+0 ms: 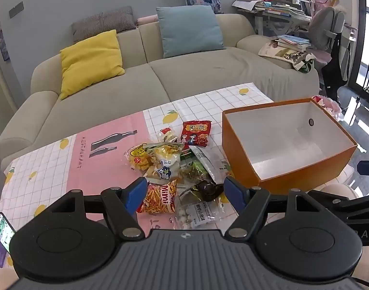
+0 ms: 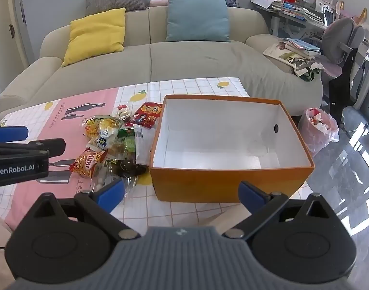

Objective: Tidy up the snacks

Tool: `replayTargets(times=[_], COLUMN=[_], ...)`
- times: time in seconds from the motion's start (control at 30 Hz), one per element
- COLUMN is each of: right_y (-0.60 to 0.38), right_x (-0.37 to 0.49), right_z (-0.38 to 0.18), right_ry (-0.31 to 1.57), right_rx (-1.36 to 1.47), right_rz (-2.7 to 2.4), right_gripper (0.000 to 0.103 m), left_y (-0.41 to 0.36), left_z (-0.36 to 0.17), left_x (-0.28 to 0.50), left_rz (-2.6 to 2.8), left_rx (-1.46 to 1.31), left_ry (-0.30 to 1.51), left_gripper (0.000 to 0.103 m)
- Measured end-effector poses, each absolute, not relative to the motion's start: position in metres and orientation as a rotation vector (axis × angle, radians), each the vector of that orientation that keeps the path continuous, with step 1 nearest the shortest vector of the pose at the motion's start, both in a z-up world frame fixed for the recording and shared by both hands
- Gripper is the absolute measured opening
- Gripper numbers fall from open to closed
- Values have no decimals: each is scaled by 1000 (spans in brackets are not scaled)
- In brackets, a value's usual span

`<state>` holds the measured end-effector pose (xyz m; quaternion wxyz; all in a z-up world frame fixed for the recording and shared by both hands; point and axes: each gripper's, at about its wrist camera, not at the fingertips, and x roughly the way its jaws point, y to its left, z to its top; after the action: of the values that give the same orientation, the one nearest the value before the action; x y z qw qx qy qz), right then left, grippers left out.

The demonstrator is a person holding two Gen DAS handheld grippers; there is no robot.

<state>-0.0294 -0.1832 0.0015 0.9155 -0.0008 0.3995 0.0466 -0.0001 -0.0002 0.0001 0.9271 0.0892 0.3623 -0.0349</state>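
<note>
My left gripper [image 1: 184, 193] has its blue pads spread wide with nothing between them, hanging above the near edge of the snack pile [image 1: 174, 166]. My right gripper [image 2: 182, 193] is just as wide and empty, poised over bare tablecloth [image 2: 145, 207] in front of the orange box [image 2: 228, 183].

Taking the box as my landmark: it stands open-topped, white inside, and empty as far as I can see. The whole pile lies just to its left on the tablecloth, with a pale flat packet [image 2: 143, 142] touching or nearly touching the box's left wall. The orange Mimi bag [image 1: 160, 197] is on the near side of the heap, closest to my left pads. A clear bag of small white balls [image 1: 196, 213] sits beside it, and a red packet [image 1: 196, 134] lies on the far side, well beyond the others.

I expect all of these to be light, crinkly and slippery film, puffed with air, with brittle contents. I would pinch the Mimi bag across its crimped end seam rather than its belly, gently, so nothing inside gets crushed and the bag does not squirt out.
</note>
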Motion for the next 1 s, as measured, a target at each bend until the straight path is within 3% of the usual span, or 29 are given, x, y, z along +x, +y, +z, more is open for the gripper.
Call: replayTargets(times=[1.0], right_y=[-180], right_x=[-28], right_z=[-1], right_ry=[832], right_rx=[-5], right_rz=[95], right_gripper=[100], left_y=[3], left_z=[-1], left_x=[-1], left_rz=[-72], left_rx=[175], left_ry=[751], left_gripper=[85])
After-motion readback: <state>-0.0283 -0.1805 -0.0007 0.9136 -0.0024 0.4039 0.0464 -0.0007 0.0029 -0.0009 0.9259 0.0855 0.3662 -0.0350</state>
